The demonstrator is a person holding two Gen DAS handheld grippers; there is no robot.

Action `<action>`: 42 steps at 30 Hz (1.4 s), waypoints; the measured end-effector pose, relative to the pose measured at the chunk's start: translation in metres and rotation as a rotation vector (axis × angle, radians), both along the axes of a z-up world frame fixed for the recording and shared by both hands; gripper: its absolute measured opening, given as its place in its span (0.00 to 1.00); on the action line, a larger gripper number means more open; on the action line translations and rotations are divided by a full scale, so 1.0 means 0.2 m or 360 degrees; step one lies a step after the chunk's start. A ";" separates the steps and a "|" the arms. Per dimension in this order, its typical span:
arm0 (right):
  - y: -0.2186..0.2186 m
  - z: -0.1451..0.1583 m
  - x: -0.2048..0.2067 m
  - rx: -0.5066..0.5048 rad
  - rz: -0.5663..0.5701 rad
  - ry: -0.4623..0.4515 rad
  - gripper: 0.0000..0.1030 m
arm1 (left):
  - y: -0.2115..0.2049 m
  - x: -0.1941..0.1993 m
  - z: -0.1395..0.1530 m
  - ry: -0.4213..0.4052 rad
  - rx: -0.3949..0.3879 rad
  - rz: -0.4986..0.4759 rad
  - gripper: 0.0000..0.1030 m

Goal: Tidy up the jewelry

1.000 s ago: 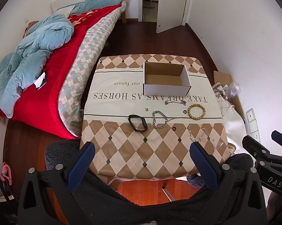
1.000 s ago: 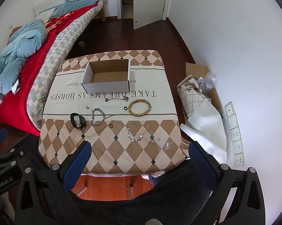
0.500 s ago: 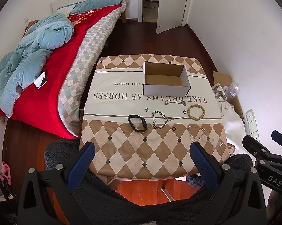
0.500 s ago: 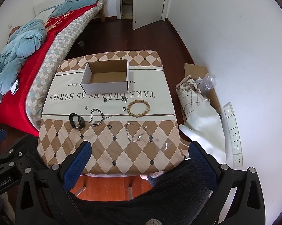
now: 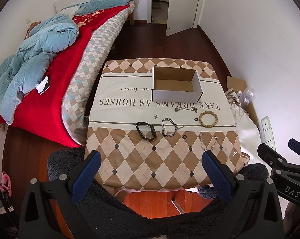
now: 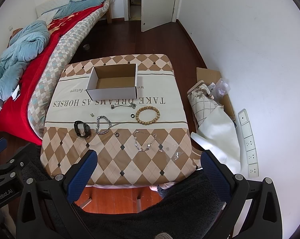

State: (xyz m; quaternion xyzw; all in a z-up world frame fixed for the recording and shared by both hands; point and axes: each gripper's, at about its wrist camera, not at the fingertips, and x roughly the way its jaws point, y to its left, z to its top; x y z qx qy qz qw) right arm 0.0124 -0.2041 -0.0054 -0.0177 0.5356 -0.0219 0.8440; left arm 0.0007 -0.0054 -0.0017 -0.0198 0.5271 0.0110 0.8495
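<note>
An empty white cardboard box (image 5: pixel 175 85) (image 6: pixel 113 84) stands at the far middle of the cloth-covered table (image 5: pixel 130 159). In front of it lie a wooden bead bracelet (image 5: pixel 208 119) (image 6: pixel 148 115), a thick silver chain bracelet (image 5: pixel 168 127) (image 6: pixel 103 124), a black band (image 5: pixel 146 130) (image 6: pixel 81 128), a thin silver chain (image 5: pixel 185 109) (image 6: pixel 123 106), a fine charm bracelet (image 5: pixel 207 141) (image 6: pixel 145 141) and two small black rings (image 5: pixel 184 137) (image 6: pixel 132 116). My left gripper (image 5: pixel 150 165) and right gripper (image 6: pixel 149 163) are open and empty, held above the table's near edge.
A bed (image 5: pixel 56 63) with a red blanket and blue duvet runs along the left. Bags and cardboard (image 6: pixel 211 103) lie on the floor at the right by the wall. A clear plastic bag (image 6: pixel 173 152) lies on the table's near right corner. A door (image 5: pixel 181 6) stands ajar at the back.
The right wrist view has shifted very slightly. The left view and the jewelry are unchanged.
</note>
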 end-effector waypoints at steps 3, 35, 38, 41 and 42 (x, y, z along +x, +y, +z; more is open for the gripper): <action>0.00 0.00 0.00 0.0001 0.0000 0.0000 1.00 | 0.00 0.00 0.00 0.0000 0.0001 -0.0001 1.00; -0.20 -0.74 0.61 0.0085 -0.0271 0.0188 0.86 | 0.25 0.67 -0.76 0.0282 0.0154 0.0125 1.00; -0.24 -0.85 0.67 0.0104 -0.0298 0.0227 0.79 | 0.26 0.70 -0.88 0.0364 0.0110 0.0120 0.91; -0.28 -0.94 0.71 0.0123 -0.0327 0.0260 0.75 | 0.27 0.72 -0.99 0.0438 0.0053 0.0128 0.76; -0.29 -0.96 0.73 0.0132 -0.0331 0.0264 0.75 | 0.27 0.72 -1.02 0.0458 0.0045 0.0129 0.71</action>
